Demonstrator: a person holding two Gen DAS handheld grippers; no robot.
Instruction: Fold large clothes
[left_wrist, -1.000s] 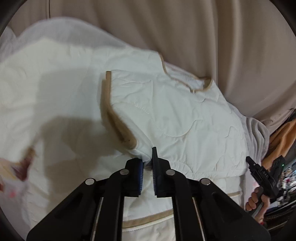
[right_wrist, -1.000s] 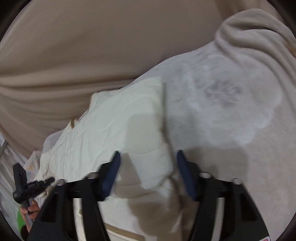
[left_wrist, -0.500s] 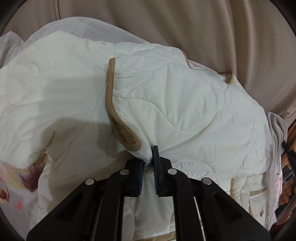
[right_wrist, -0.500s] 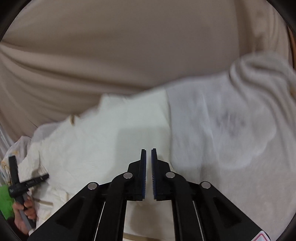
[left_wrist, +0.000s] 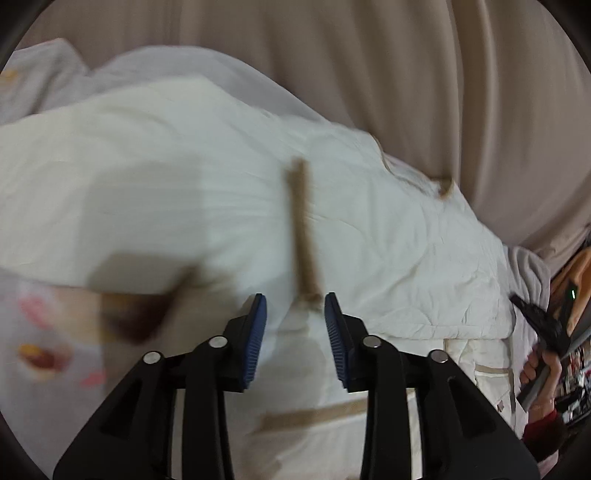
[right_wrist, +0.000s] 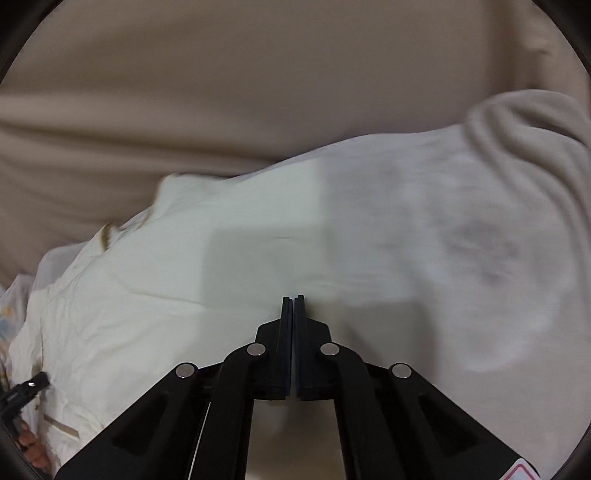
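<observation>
On the bed w/ grey blanket (right_wrist: 461, 221), cream quilted jacket (left_wrist: 388, 240) lies lengthwise along the curtain (left_wrist: 406, 74), tan-trimmed cuff (left_wrist: 304, 229) between released left gripper (left_wrist: 295, 325); right gripper (right_wrist: 293, 325) clenched, holding nothing.

A beige curtain (left_wrist: 424, 74) hangs behind the bed; a grey blanket (right_wrist: 461, 229) covers it, bunched at the right, beside a floral sheet (left_wrist: 44, 332) at the left
</observation>
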